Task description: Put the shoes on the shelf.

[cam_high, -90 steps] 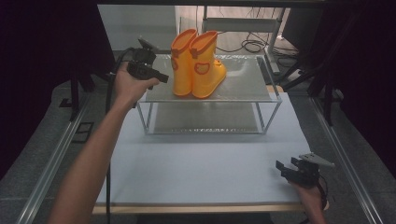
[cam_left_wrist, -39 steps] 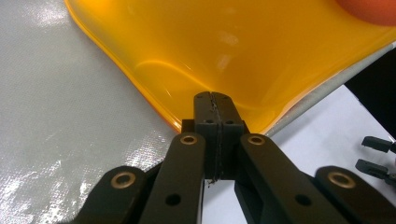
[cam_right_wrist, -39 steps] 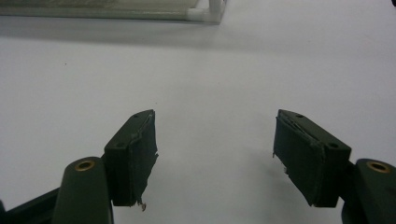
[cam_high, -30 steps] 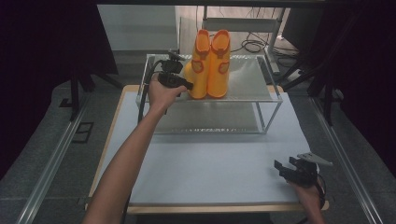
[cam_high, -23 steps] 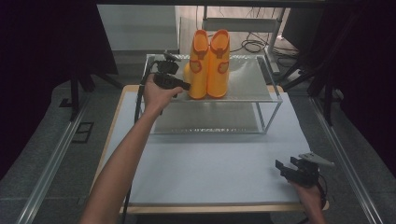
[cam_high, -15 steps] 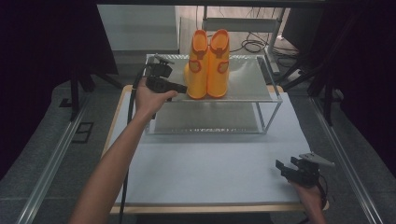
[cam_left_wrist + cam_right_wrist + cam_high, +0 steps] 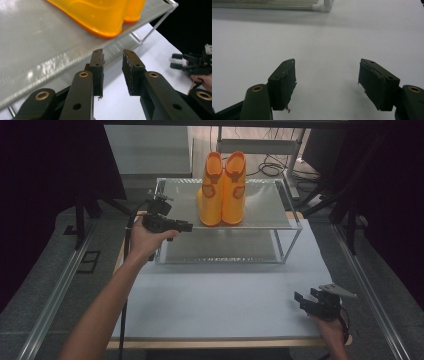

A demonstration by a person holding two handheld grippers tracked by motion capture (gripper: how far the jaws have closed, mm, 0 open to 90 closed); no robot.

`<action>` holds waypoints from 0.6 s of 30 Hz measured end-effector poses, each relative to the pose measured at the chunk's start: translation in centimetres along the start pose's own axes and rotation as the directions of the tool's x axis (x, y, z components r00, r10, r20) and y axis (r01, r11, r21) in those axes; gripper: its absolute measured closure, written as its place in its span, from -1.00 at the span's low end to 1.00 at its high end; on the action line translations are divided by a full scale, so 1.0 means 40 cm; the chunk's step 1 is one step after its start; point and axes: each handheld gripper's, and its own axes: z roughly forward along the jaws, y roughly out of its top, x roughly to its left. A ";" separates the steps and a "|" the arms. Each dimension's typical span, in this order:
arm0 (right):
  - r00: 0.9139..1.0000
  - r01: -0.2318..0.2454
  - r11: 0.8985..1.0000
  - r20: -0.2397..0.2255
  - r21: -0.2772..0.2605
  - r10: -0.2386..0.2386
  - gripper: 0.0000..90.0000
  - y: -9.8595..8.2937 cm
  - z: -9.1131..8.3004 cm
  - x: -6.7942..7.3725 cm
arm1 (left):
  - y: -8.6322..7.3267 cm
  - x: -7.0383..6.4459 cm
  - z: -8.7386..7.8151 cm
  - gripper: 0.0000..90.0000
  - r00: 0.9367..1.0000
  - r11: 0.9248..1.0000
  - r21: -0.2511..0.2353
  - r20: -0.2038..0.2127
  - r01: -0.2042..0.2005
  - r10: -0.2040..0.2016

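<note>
Standing upright: two orange boots point(image 7: 222, 190)

A: The high view is lit from above; the pale table point(image 7: 225, 305) is bright while the room around it falls into near black.

B: Sharpness there? It looks soft, a little grainy.

A: Yes. In the left gripper view, glare streaks the frosted shelf top point(image 7: 37, 50), and the orange boots point(image 7: 100, 15) come out saturated and slightly blurred.

B: And the right gripper view?

A: Even, flat light on the white surface. The right gripper point(image 7: 327, 82) casts a faint soft shadow beside each pad, and the shelf's foot at the top edge is out of focus.
</note>
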 end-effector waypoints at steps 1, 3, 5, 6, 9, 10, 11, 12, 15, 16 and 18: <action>1.000 -0.002 1.000 0.000 -0.001 0.002 -0.33 0.000 0.000 0.000 | -0.010 -0.003 -0.005 0.57 1.000 1.000 0.003 -0.002 -0.009 0.009; 1.000 0.002 1.000 0.001 -0.001 -0.002 -0.33 0.000 0.000 0.000 | -0.034 -0.008 -0.016 0.54 1.000 1.000 0.011 -0.023 -0.016 0.017; 1.000 0.000 1.000 -0.001 0.000 0.000 -0.33 0.001 -0.001 0.001 | -0.056 -0.009 -0.023 0.52 0.999 1.000 0.008 -0.028 -0.016 0.017; 1.000 0.002 1.000 0.000 0.000 -0.002 -0.33 0.001 -0.001 0.001 | -0.068 -0.008 -0.028 0.52 1.000 1.000 0.001 -0.017 -0.012 0.012; 1.000 0.000 1.000 -0.001 -0.001 0.000 -0.33 0.002 -0.002 0.004 | -0.113 -0.007 -0.046 0.50 1.000 1.000 -0.017 -0.018 -0.016 0.015; 1.000 0.000 1.000 -0.001 -0.001 0.000 -0.33 0.002 -0.002 0.004 | -0.122 -0.007 -0.048 0.50 1.000 1.000 -0.020 -0.019 -0.016 0.016; 1.000 -0.001 1.000 -0.001 -0.002 0.001 -0.33 0.002 -0.001 0.004 | -0.138 -0.005 -0.052 0.50 1.000 1.000 -0.023 -0.014 -0.015 0.014; 1.000 0.002 1.000 -0.001 -0.001 -0.002 -0.33 0.002 -0.002 0.004 | -0.148 -0.004 -0.053 0.50 1.000 1.000 -0.024 -0.012 -0.013 0.013; 1.000 0.006 1.000 -0.001 0.001 -0.006 -0.33 0.001 0.000 0.005 | -0.182 0.002 -0.050 0.49 1.000 1.000 -0.014 -0.004 -0.005 0.005; 1.000 0.007 1.000 -0.001 0.001 -0.007 -0.33 0.001 0.001 0.005 | -0.190 0.004 -0.049 0.49 1.000 1.000 -0.010 -0.007 -0.005 0.005; 1.000 0.009 1.000 -0.001 0.005 -0.009 -0.33 0.001 0.003 0.007 | -0.203 0.006 -0.047 0.48 1.000 1.000 -0.007 -0.010 -0.009 0.009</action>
